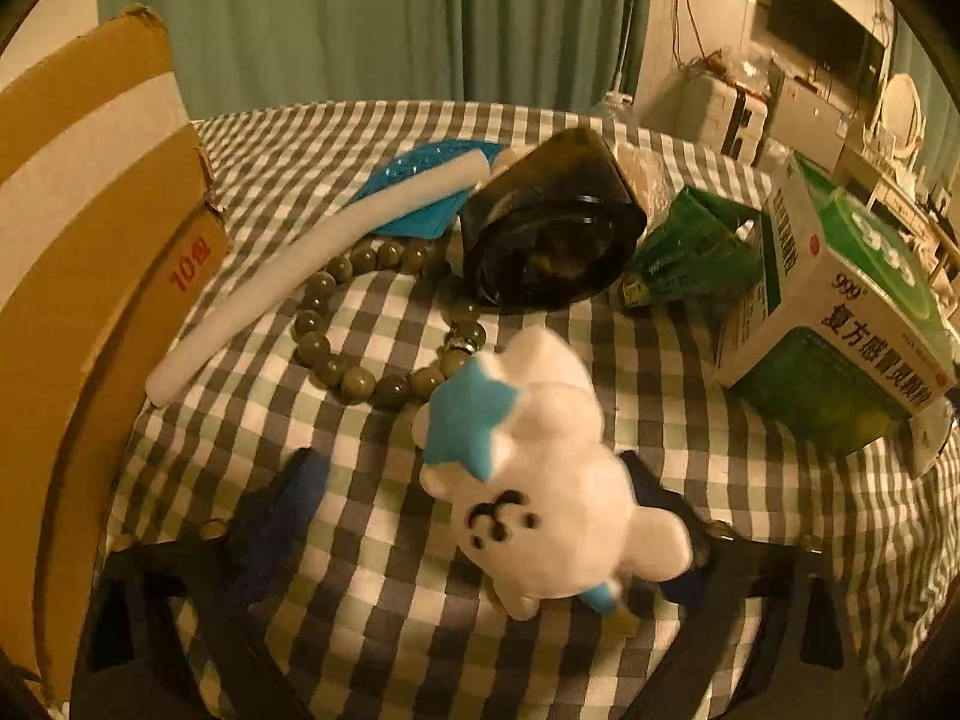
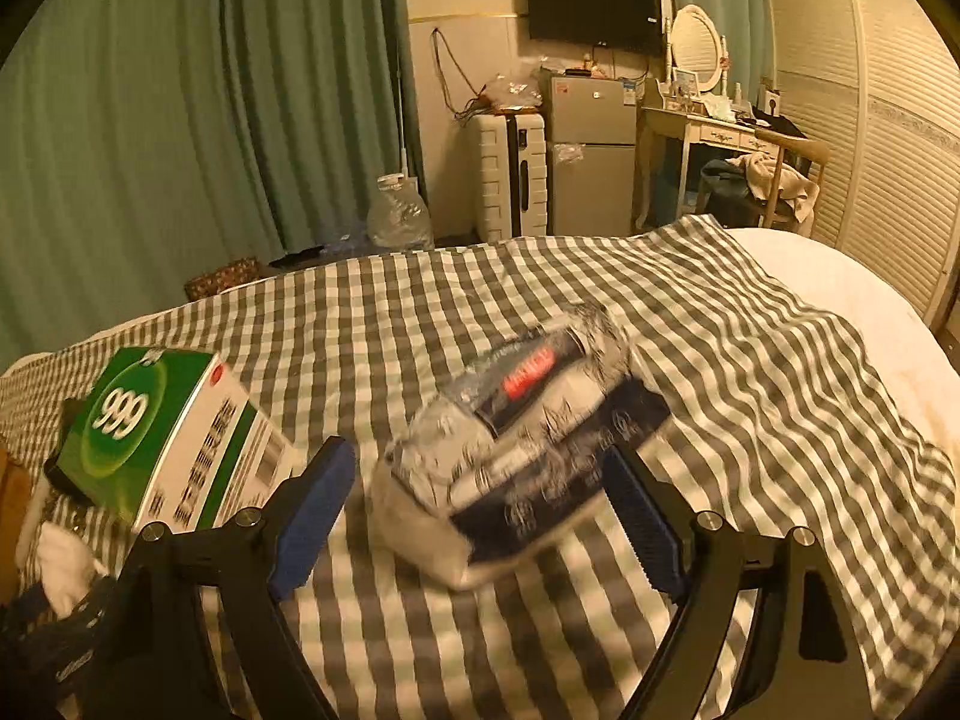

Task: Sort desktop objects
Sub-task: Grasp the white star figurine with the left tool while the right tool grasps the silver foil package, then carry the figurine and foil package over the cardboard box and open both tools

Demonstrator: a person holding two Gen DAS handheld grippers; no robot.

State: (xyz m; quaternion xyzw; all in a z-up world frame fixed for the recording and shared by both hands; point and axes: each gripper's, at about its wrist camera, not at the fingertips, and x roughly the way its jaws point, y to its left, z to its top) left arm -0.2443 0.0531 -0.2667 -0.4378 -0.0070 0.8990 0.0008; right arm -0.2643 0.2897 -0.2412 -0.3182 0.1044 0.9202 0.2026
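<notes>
The left claw [image 1: 474, 516] stood wide, its blue pads either side of a soft white plush [image 1: 540, 480] with a blue star, the right pad hidden behind it and the left pad clear of it, so it bracketed the toy rather than gripped it, probably lining up for a pick. The right claw [image 2: 474, 516] likewise gaped around a crinkly plastic-wrapped packet [image 2: 522, 444], neither ribbed pad visibly pressing. Both things lay on the checked cloth [image 2: 720, 330] over the bed. Just beyond the plush curled a bracelet [image 1: 360, 324] of smooth round olive beads, with a white foam tube [image 1: 300, 270] slanting across a blue sheet [image 1: 420, 192]. A glossy black cup [image 1: 552, 228] lay tipped on its side, touching the beads. To the right sat a green pouch [image 1: 696, 252] and a stiff medicine box [image 1: 840, 300]; at left stood a cardboard box [image 1: 90, 240], likely the sorting bin.
</notes>
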